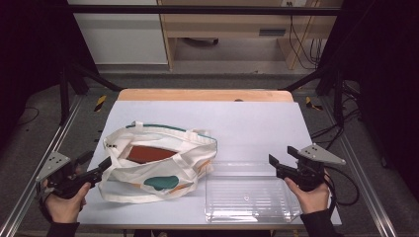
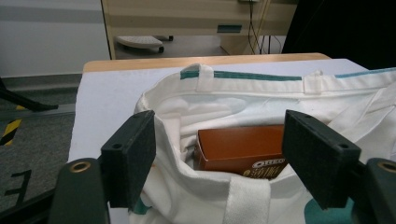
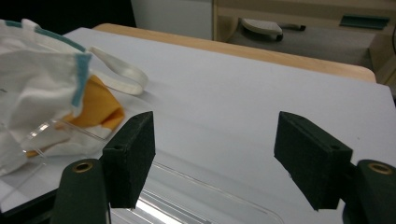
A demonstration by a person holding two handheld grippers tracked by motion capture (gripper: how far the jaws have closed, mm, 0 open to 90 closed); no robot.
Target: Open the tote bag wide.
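- My left gripper (image 1: 101, 167) is hovering at the tabletop's (image 1: 257, 123) left edge, its jaws spread wide and aiming at the open mouth of the tote bag (image 1: 153, 170); one jaw tip is sitting just beside the bag's left side.
- The tote bag (image 2: 261, 98), white with a teal-trimmed rim, is lying in the tabletop's front-left part, mouth gaping upward.
- An orange-brown box (image 2: 240, 149) is lying inside the bag, showing between my left jaws.
- My right gripper (image 1: 282, 159) is hovering near the right edge, jaws spread and holding nothing.
- A clear plastic tray (image 1: 247, 195) is lying along the front edge, its left end touching the bag; my right jaws are pointing across its right end.
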